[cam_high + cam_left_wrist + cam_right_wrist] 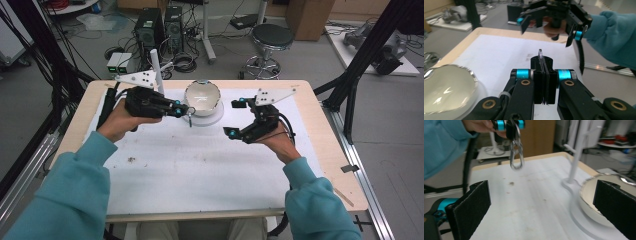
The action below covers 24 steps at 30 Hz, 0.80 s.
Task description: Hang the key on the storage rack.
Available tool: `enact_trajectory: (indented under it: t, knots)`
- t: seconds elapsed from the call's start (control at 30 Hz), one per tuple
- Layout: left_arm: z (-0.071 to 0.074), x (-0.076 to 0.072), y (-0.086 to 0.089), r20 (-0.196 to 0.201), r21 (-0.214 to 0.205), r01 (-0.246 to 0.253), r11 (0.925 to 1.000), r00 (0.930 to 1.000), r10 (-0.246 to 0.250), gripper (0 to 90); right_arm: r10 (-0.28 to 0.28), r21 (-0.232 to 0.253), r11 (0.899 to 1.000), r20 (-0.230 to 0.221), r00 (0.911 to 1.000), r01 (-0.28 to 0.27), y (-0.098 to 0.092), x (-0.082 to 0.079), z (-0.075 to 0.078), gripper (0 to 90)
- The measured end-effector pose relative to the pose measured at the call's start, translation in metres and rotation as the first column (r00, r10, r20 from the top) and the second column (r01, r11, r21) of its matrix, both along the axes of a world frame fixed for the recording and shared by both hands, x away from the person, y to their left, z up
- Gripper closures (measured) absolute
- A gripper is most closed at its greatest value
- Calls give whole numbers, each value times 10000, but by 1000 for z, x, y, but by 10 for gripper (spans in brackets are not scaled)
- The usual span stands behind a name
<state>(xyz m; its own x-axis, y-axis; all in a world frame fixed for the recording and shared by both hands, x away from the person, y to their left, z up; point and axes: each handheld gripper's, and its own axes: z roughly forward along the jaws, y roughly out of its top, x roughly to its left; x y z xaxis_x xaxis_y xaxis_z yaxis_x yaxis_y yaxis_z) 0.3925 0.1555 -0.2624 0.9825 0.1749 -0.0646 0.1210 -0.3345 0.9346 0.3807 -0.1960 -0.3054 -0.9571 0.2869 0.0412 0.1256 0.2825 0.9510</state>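
Note:
My left gripper (185, 110) is shut on a silver metal clip (190, 119), which hangs from its jaws just left of a shiny metal bowl (202, 96). In the left gripper view my left gripper (543, 65) pinches the clip's thin edge (540, 53), with the bowl (446, 90) at lower left. My right gripper (235, 118) stands open to the right of the bowl, nothing between its jaws. In the right gripper view my right gripper (542, 187) frames the table, the clip (516, 155) dangles at top left, and the bowl (591, 195) sits by the right pad (616, 207).
The bowl rests on the round base (212, 119) of a white peg stand (156, 70), whose post (576, 157) rises behind it. A white mat (200, 165) covers the wooden table (330, 150). A stool (270, 42) and computer towers (160, 27) stand beyond the far edge.

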Motion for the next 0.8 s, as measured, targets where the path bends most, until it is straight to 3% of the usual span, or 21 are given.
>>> enact_trajectory:
  t: [0.1,0.27,0.6,0.8]
  knots:
    - [8,6,13,25,179,-342,9993,9994,342,883,-737,42,9973,211,9971,736,-16,-6,-4,5]
    - [16,19,33,70,639,-920,9937,9958,917,883,-1820,106,9833,434,9823,1817,-42,-18,-16,5]
    - [24,48,59,31,1639,-1822,9695,9829,1842,883,-3462,321,9380,418,9372,3451,-85,-41,-47,5]
    - [25,64,62,48,2436,-2093,9470,9767,2146,883,-4233,584,9053,405,9051,4208,-102,-54,-66,5]
